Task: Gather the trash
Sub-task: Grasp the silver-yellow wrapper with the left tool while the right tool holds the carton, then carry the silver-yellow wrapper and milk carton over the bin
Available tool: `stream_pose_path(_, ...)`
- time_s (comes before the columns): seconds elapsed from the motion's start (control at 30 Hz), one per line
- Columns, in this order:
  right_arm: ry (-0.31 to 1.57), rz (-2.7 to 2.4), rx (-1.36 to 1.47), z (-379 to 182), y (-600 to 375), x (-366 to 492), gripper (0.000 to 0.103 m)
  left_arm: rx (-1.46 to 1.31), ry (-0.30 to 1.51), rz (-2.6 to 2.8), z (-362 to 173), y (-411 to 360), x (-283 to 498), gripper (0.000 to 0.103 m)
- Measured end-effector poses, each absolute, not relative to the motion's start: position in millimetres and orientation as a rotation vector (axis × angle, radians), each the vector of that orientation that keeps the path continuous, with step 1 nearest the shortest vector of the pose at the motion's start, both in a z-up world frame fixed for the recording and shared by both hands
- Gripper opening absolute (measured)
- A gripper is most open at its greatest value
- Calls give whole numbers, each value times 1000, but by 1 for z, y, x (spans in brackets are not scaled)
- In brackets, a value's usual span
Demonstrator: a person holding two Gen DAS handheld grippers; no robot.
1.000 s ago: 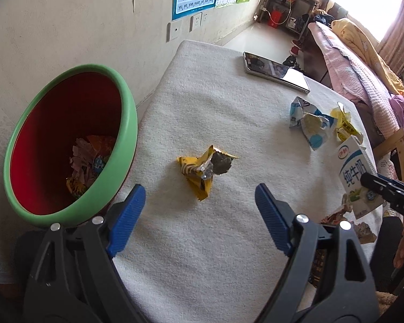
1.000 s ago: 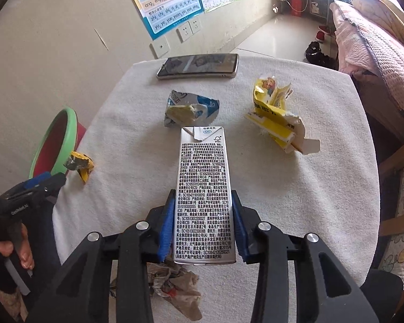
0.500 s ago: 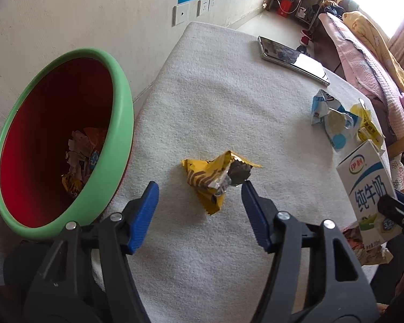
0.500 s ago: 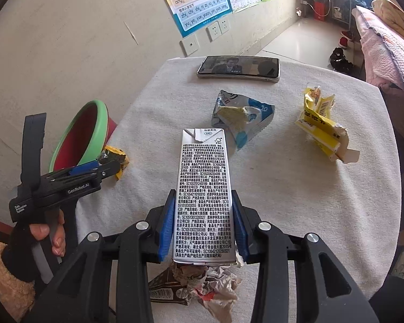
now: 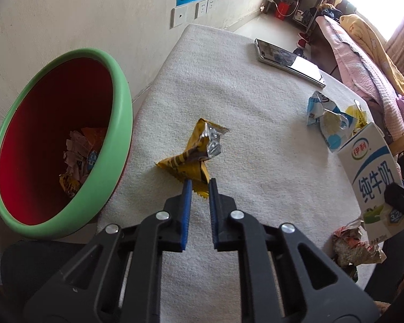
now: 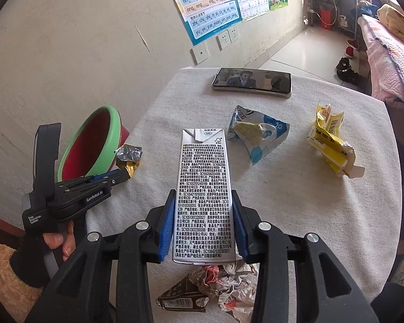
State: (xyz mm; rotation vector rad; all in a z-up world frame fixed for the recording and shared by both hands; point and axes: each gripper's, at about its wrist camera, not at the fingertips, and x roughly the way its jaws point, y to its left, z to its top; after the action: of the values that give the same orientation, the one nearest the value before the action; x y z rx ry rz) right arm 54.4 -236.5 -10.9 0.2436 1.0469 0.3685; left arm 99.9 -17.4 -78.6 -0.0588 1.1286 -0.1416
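Looking through the left wrist view first: the left tongs (image 5: 200,184) are pinched on the near corner of the yellow wrapper (image 5: 195,152), with the blue pads almost together and only that thin foil edge caught between them. The rest of the wrapper is lying on the white surface (image 5: 256,107), just beside the green-rimmed bin (image 5: 115,140), where some scraps can already be seen at the bottom. Since so little of the wrapper is held, a straight lift is probably safest, then a short swing left over the rim before anything is let go. A yank sideways could easily pull the corner out.

From the right wrist view, the milk carton (image 6: 204,188) is clamped upright between the right tongs (image 6: 203,223), with the pads flat on both narrow sides, so that one looks secure. It's being held above a crumpled paper wad (image 6: 223,282) at the near edge. The blue-white pouch (image 6: 258,140) and the torn yellow box (image 6: 331,145) are further out on the surface, not yet collected. The phone (image 6: 251,82) at the far end isn't trash and should be left alone. The carton is probably best kept parked until the bin mouth is free.
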Motion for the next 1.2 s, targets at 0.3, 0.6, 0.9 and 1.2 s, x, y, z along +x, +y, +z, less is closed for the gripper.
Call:
stream_pose_path(0.3,1049,387,242,-11,-231,54,37,-102,1116,-147,-69,-9,95,9)
stream_pose_path(0.6,1067,395,242,-16,-227,56,37,-71,1016,-113,-53,-6,117,61)
stream_pose_path(0.9,1082,408,241,-21,-220,56,37,19,1151,-122,-91,-18,151,40)
stream_pose_path(1.2,1084,419,246,-24,-217,59,37,-66,1110,-115,-69,0,125,31)
